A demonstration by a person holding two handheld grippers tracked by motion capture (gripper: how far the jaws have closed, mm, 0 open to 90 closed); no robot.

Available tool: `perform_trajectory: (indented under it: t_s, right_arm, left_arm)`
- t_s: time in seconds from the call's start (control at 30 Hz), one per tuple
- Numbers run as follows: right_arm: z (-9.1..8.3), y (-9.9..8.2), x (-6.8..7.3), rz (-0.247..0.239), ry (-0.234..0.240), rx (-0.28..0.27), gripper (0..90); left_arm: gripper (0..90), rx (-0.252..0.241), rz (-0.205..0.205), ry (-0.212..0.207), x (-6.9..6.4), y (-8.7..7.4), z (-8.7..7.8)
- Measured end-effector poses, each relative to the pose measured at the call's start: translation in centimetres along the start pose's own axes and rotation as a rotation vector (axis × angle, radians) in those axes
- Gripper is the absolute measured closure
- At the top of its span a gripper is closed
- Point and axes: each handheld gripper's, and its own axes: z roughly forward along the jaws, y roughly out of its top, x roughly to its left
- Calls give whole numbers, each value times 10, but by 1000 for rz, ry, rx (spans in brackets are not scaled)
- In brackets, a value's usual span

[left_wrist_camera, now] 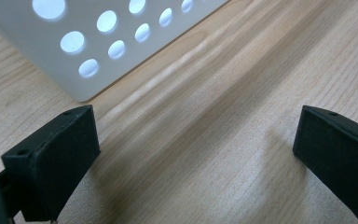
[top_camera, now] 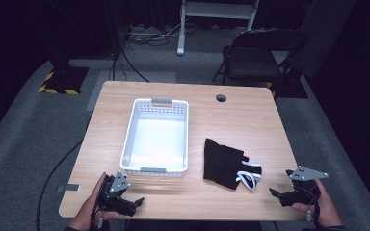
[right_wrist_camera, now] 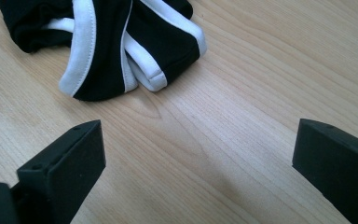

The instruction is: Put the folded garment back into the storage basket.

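Right gripper view: jaws wide apart, nothing between them, bare table (right_wrist_camera: 242, 140) below; black garment with white trim (right_wrist_camera: 116, 46) lies just ahead. Judged step: reach and pinch a bunched trim fold, not one flat layer.

Left gripper (left_wrist_camera: 196, 154) likewise spread and empty, beside the white basket (left_wrist_camera: 74, 60).

High view adds the layout: right gripper (top_camera: 280, 191) near the garment, which sits right of the basket, apart.

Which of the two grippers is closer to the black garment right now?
The right gripper: it sits just right of the black garment, white trim facing it. The left gripper is by the basket.
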Motion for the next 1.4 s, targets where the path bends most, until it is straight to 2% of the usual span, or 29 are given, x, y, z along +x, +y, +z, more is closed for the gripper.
perform_trajectory:
  t_s: [0.93,1.4]
  right_arm:
    - [2,21,11,-58,23,1,35]
    - [14,39,21,-106,47,6,35]
  left_arm:
    - [2,0,1,1,0,0,0]
    - [2,0,0,1,0,0,0]
